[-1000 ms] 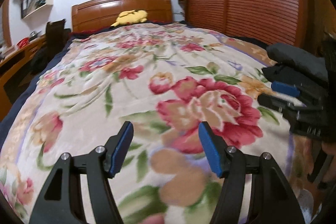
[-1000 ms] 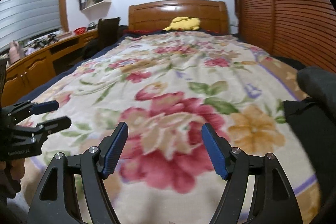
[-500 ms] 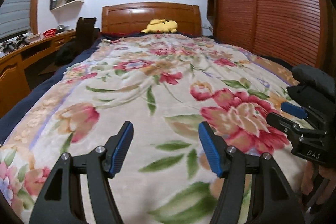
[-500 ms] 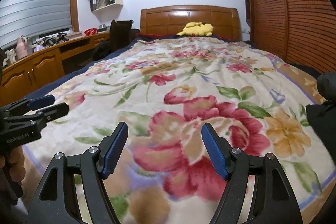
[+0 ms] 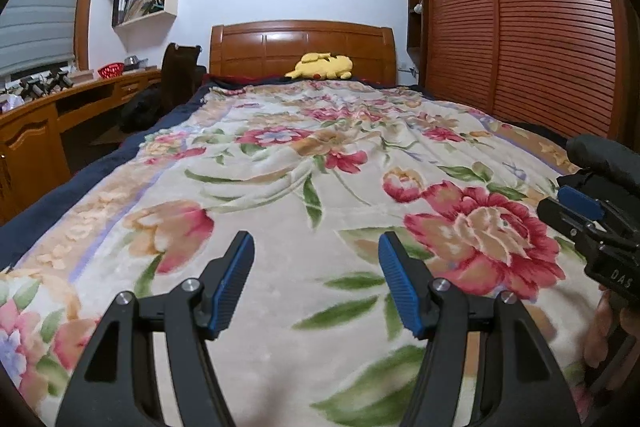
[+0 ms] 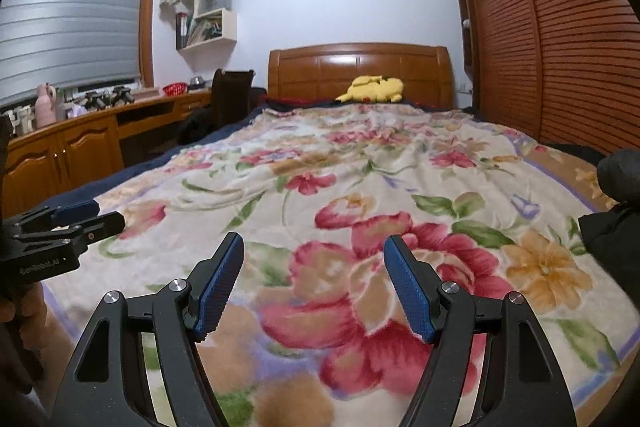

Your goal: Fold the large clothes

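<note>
**Both grippers swung to face the headboard, nothing gripped yet**

Since the earlier frames both views have panned: the window blind and wall shelves have come into the left wrist view, and the dark garment has slid toward the right edge of both. The last half of that interval shows little change.

Left gripper hovers over the floral blanket, fingers spread, nothing between them. Right gripper same: fingers apart and empty, over the big red flower. Each is visible in the other's view, left at the left edge, right at the right edge.

The task's thing, as we read it, is the dark garment bunched at the right edge of the bed, next to the wardrobe. In the right wrist view it's a black heap at the right margin, mostly cut off. We can't tell what kind of garment it is, or find the collar or hem.

Handling, our judgement:
- Looks thick and soft, likely padded, so bulky and floppy, not stiff.
- Probably heavier than a shirt; one-point lifts will sag.
- The plush blanket underneath may drag with it if we pinch too low.
- Best holds: two separated points on an edge or the shoulders, one per gripper, pinching a single layer.

Yellow plush toy by the headboard is well apart, out of the way.
</note>
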The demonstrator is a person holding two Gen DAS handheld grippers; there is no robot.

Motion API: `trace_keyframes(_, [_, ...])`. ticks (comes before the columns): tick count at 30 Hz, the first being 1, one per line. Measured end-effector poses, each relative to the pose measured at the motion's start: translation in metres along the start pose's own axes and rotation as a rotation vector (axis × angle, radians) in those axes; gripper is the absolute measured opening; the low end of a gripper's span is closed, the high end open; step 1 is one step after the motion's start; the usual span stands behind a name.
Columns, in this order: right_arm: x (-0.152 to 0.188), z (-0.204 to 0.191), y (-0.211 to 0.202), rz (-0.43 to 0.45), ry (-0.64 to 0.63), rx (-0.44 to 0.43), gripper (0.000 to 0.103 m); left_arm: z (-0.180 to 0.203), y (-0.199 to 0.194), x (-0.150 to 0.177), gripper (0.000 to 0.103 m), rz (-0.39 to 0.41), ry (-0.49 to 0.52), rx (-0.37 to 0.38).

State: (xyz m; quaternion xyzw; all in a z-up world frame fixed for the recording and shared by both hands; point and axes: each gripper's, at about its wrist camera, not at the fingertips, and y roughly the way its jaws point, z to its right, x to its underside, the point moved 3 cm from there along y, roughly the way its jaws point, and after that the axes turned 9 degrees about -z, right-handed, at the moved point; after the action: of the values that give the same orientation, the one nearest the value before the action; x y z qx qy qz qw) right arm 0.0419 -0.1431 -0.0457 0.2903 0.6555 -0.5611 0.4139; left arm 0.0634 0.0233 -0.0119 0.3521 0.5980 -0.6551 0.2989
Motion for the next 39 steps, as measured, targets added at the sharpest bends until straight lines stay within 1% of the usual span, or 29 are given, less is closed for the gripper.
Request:
trace_keyframes(3, [0.0009,0.0006,-0.0002,0.004,0.0,-0.001,0.075,0.0007,-0.0016,0.0021,0.064,0.016,0.007,-0.01])
trace_keyframes(8, [0.0029,0.0017,-0.0002,-0.006,0.007,-0.007,0.075,0.0,-0.003,0.0034,0.064,0.034,0.005,-0.005])
trace_keyframes(39, [0.0028,0.0061,0.0002,-0.006,0.01,-0.011,0.075,0.0003,-0.0028,0.0042,0.064,0.035,0.004,-0.006])
